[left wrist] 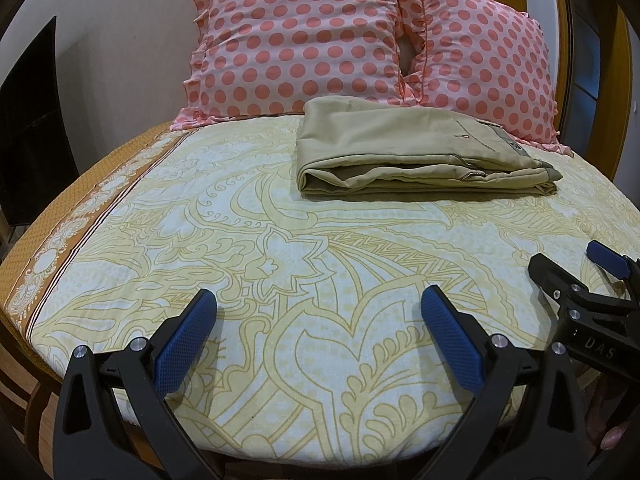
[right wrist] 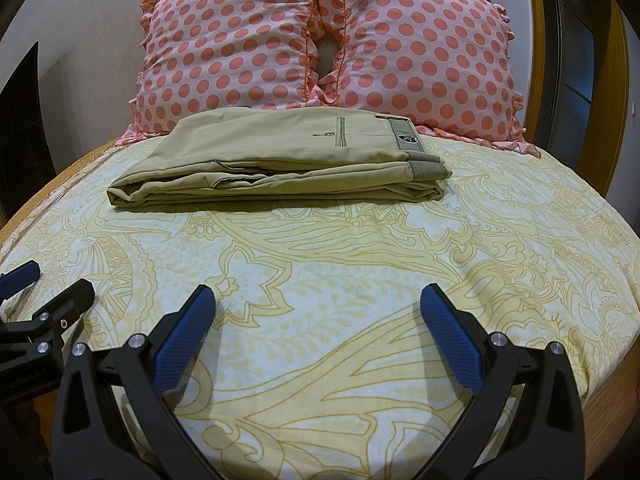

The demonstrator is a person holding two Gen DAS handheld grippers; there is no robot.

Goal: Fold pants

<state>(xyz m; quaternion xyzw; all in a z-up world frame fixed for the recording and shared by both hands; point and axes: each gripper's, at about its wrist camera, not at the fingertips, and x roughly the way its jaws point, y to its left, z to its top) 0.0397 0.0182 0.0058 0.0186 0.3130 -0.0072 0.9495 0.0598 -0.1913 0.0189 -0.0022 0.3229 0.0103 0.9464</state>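
Khaki pants (left wrist: 408,152) lie folded in a flat stack on the bed, near the pillows; they also show in the right wrist view (right wrist: 276,168), waistband to the right. My left gripper (left wrist: 320,300) is open and empty, hovering over the sheet well short of the pants. My right gripper (right wrist: 318,300) is open and empty too, also well short of the pants. The right gripper shows at the right edge of the left wrist view (left wrist: 568,264), and the left gripper at the left edge of the right wrist view (right wrist: 52,284).
The bed has a yellow patterned sheet (left wrist: 280,280) with a brown border (left wrist: 80,216) on the left. Two pink polka-dot pillows (right wrist: 240,44) (right wrist: 424,56) lean at the head. A wooden frame (left wrist: 616,80) stands at the right, a dark panel (left wrist: 28,132) at the left.
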